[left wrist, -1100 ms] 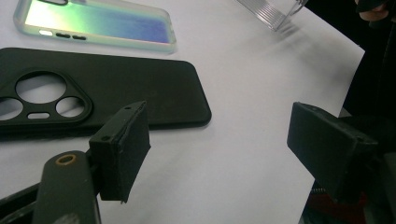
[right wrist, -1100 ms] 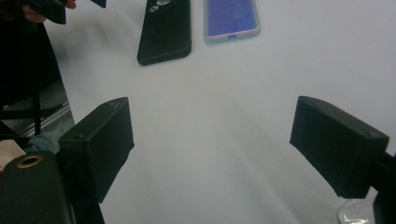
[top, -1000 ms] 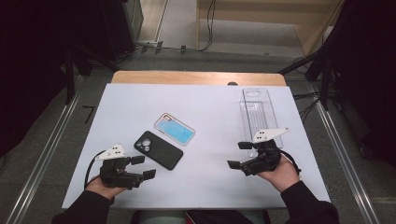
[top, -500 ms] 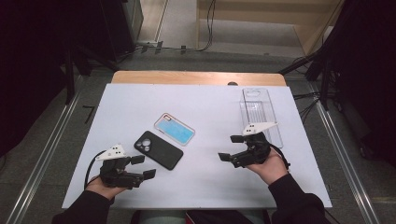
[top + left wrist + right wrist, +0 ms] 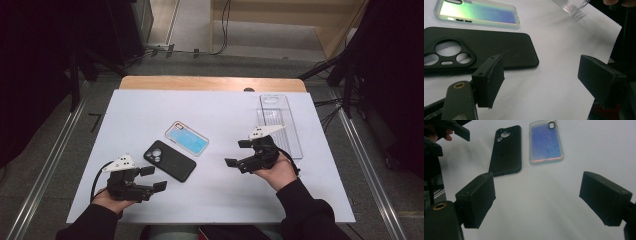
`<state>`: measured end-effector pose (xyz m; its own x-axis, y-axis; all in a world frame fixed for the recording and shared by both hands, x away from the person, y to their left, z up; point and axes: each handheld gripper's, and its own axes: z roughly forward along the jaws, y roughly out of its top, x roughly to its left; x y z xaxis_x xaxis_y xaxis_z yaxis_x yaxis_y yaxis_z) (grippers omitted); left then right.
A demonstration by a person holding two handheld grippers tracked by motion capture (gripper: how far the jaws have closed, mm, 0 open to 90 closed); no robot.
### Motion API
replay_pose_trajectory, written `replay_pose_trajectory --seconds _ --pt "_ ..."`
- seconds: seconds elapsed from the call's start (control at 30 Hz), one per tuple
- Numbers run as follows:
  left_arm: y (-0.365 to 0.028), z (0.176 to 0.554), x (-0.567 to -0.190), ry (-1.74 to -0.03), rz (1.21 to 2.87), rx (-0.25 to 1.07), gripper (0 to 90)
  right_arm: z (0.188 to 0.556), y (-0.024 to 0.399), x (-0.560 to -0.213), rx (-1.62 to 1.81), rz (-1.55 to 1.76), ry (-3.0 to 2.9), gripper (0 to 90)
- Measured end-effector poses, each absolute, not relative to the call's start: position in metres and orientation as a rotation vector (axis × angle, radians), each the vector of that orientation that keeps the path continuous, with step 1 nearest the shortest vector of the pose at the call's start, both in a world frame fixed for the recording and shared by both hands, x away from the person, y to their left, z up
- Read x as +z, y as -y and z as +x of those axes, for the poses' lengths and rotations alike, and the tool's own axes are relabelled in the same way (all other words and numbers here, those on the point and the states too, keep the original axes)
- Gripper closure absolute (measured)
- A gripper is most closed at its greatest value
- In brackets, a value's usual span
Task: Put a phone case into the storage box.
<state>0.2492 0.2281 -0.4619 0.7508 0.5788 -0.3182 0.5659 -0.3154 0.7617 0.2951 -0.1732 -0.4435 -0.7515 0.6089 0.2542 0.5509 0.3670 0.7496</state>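
Holding the right gripper (image 5: pixel 239 153) above the table (image 5: pixel 150 107), you have its jaws spread apart with nothing between them, and they point toward the middle of the sheet. In the right gripper view the two black pads (image 5: pixel 476 198) stand wide, with bare white surface in the gap. Beyond them in that view lie the black phone case (image 5: pixel 506 150) and, just beside it, the iridescent phone case (image 5: pixel 545 143), both flat on the table and well apart from the jaws.

Your left gripper (image 5: pixel 150 179) sits near the front left edge of the table, its jaws likewise spread and empty. In the left gripper view one pad (image 5: pixel 489 78) stands in front of the near edge of the black phone case (image 5: pixel 477 50); whether it touches the case you cannot tell from here. The iridescent phone case (image 5: pixel 477 12) lies past the black one.

From the high view, the black phone case (image 5: pixel 170 160) lies at an angle, back up, between your two grippers and nearer the left one, its camera cut-out toward the far left. The iridescent phone case (image 5: pixel 187 138) lies just behind it, the two close at one corner. A clear phone case (image 5: pixel 280 120) rests flat on the right side of the table, just behind your right hand (image 5: pixel 277 172).
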Motion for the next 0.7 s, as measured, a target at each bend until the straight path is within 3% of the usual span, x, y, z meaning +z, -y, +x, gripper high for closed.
replay_pose_trajectory --seconds 0.7 --pt "-0.229 0.251 -0.462 -0.859 1.990 0.011 21.4 0.328 0.146 -0.442 1.366 1.059 -2.544 11.5"
